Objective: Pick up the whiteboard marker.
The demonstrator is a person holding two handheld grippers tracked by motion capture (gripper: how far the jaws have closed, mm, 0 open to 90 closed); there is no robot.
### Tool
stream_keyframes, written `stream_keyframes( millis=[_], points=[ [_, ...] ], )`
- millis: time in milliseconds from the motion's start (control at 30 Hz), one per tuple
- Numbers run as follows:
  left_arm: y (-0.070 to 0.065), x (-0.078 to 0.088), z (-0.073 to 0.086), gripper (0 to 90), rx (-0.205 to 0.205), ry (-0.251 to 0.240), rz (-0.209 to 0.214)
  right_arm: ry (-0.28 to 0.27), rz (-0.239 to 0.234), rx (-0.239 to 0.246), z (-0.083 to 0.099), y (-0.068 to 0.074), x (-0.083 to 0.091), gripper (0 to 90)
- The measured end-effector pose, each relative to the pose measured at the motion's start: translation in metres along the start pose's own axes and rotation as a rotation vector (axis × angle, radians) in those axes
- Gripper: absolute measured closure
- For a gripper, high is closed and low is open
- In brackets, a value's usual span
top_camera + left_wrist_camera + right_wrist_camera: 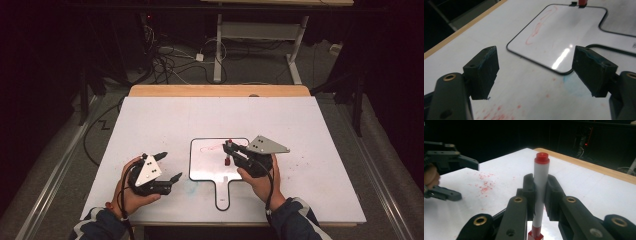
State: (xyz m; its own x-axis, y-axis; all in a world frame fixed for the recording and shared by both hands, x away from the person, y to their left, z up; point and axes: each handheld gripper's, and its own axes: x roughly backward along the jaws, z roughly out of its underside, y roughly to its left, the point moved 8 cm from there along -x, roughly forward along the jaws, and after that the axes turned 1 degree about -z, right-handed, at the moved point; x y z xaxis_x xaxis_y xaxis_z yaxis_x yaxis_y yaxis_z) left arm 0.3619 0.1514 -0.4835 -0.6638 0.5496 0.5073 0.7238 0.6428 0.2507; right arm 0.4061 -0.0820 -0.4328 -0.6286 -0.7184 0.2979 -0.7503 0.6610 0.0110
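A small whiteboard (pixel 210 167) with a black rim and a handle lies flat at the front middle of the table, and a red scribble (pixel 537 28) runs across it. My right gripper (pixel 231 150) is shut on a white marker (pixel 541 173) with a red cap, which stands upright over the board's right part. The marker (pixel 227 159) points down at the board. To the left of the board, my left gripper (pixel 172 165) hovers low over the table. The left gripper (pixel 535 72) is open with nothing between its pads, and it faces the board's near corner.
The white table top (pixel 150 120) has a wooden far edge (pixel 220 90). Red specks (pixel 496 112) and a pale blue smear (pixel 574 85) mark the surface near the board. Beyond the table are floor cables (pixel 170 60) and another table's legs (pixel 218 50).
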Motion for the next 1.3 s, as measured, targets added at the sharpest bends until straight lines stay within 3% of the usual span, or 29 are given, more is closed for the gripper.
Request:
stream_keyframes(
  millis=[100, 367, 500, 1300],
  points=[
    [0.01, 0.009, 0.019, 20.4, 0.041, 0.03, -0.022, -0.002, 0.006, -0.002, 0.0, -0.006, 0.0, 81.2],
    [0.014, 0.021, 0.039, 20.2, 0.049, 0.061, -0.048, -0.005, 0.032, 0.001, -0.002, -0.014, 0.0, 81.1],
    [0.009, 0.023, 0.041, 19.2, 0.037, 0.07, -0.042, -0.004, 0.035, -0.014, -0.002, -0.017, -0.004, 81.2],
    [0.003, 0.033, 0.058, 19.0, 0.04, 0.12, -0.059, -0.002, 0.002, 0.005, -0.006, -0.016, -0.036, 81.2]
  ],
)
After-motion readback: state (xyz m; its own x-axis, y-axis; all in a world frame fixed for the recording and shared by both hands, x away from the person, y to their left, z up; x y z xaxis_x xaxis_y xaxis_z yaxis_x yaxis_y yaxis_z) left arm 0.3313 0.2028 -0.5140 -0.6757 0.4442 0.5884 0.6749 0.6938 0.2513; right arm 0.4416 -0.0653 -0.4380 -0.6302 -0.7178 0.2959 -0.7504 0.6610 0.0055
